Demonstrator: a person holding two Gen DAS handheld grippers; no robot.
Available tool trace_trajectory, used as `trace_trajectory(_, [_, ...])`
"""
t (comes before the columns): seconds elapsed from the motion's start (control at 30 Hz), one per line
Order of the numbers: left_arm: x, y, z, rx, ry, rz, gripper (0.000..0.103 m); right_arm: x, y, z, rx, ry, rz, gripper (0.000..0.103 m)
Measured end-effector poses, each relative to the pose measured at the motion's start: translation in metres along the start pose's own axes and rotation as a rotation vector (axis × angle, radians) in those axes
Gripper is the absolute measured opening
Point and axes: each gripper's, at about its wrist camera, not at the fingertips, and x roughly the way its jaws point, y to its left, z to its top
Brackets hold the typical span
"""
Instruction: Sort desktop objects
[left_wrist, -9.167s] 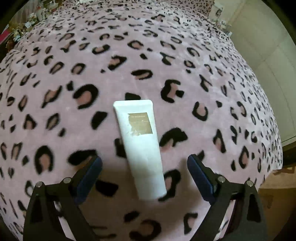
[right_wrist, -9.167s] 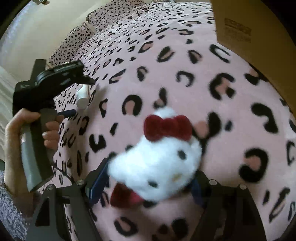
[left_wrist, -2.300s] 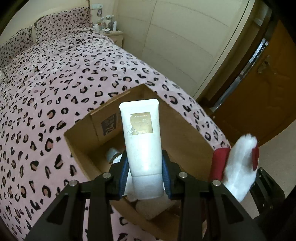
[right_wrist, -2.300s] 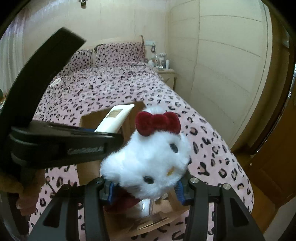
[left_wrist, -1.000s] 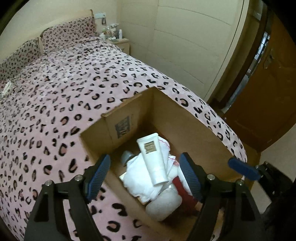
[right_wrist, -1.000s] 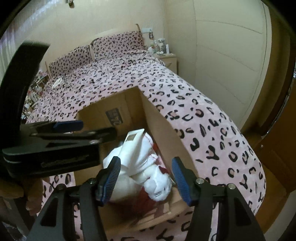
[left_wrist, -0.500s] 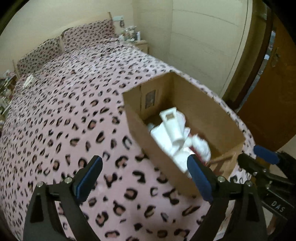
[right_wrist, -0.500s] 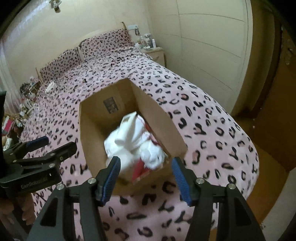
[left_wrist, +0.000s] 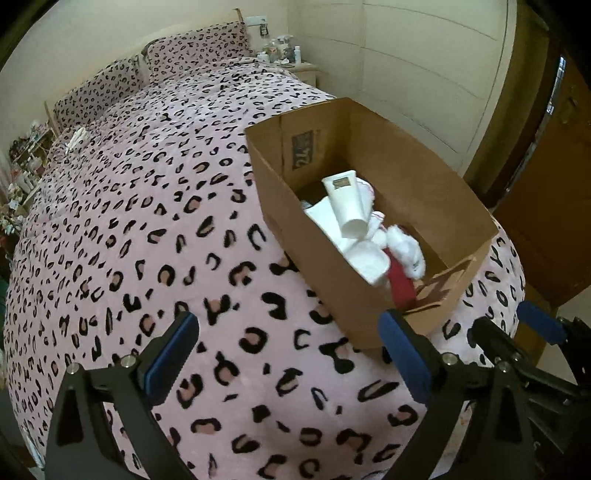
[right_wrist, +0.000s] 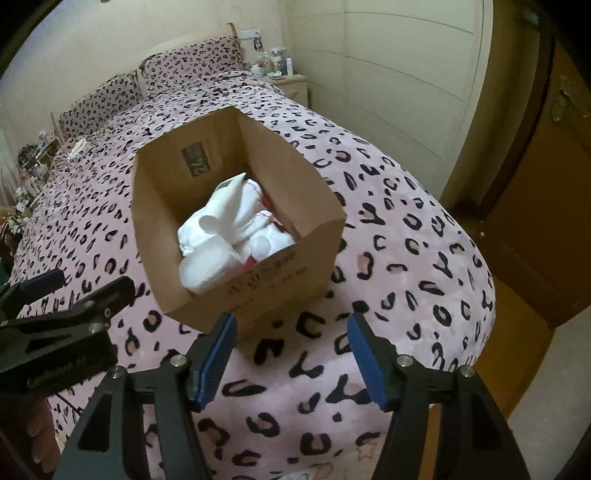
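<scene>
A brown cardboard box (left_wrist: 280, 188) (right_wrist: 258, 291) stands on the pink leopard-print bedspread (left_wrist: 129, 229) (right_wrist: 406, 240). Inside it lie a white tube (left_wrist: 345, 201) (right_wrist: 229, 205), a white plush toy with red parts (left_wrist: 404, 251) (right_wrist: 273, 236) and other white items. My left gripper (left_wrist: 288, 354) hangs over the spread, short of the box's near corner, its jaws still opening and empty. My right gripper (right_wrist: 291, 354) is in front of the box's near wall, its jaws also opening with nothing between them. The left gripper (right_wrist: 62, 306) shows at the left of the right wrist view.
Two leopard pillows (left_wrist: 195, 51) lie at the headboard, with a nightstand holding bottles (left_wrist: 284, 55) beside them. Cream wardrobe panels (left_wrist: 424, 66) and a wooden door (right_wrist: 535, 184) line the right side. Cluttered shelves (left_wrist: 22, 166) stand at the far left.
Both grippers have drawn back from above the box toward the foot of the bed. The left jaws have spread wider. The tube and the plush toy stay in the box.
</scene>
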Motion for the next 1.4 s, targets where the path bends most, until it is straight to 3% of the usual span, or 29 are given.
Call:
trace_trajectory(0.37, [-0.002, -0.014, 0.011, 0.01, -0.011, -0.011, 0.1, 0.003, -0.012, 0.01, 0.014, -0.012, -0.034, 0.064])
trace_trajectory(1.4, [0.001, -0.006, 0.021, -0.014, -0.026, 0.029, 0.1, 0.011, 0.001, 0.027, -0.033, -0.027, -0.063, 0.064])
